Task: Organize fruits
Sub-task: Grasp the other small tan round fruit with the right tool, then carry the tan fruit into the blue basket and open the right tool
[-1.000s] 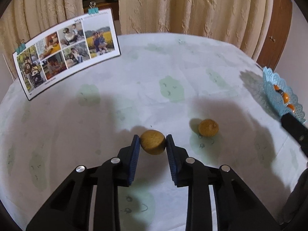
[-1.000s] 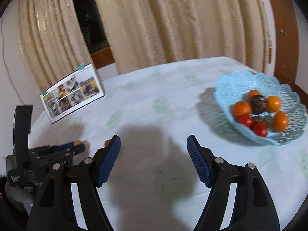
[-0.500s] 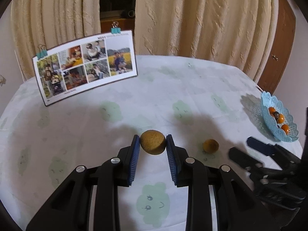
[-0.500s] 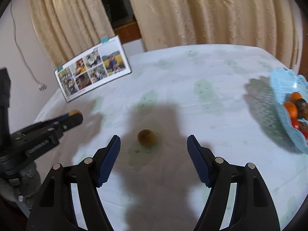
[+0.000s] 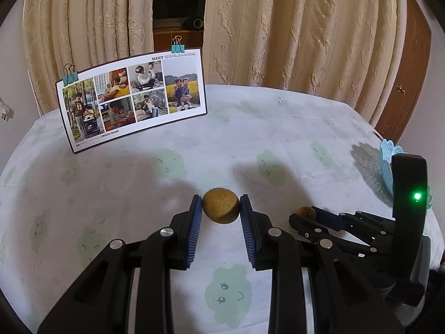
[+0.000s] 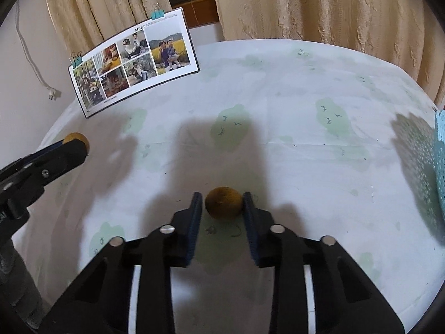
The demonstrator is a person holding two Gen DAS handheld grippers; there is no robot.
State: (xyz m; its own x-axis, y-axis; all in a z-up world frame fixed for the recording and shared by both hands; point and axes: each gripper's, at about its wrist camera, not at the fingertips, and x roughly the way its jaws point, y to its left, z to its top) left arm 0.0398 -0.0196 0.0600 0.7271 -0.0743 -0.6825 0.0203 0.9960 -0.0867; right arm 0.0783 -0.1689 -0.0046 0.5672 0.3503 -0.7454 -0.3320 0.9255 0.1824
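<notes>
Two brown fruits: our left gripper pinches one, our right gripper brackets the other, left pad apart, over the cloud-printed worktop before beige curtains.

- Our left gripper clamps a brown fruit between its blue pads
- Our right gripper reaches a second brown fruit; its grip we cannot tell
- A blue basket sits far right
</notes>
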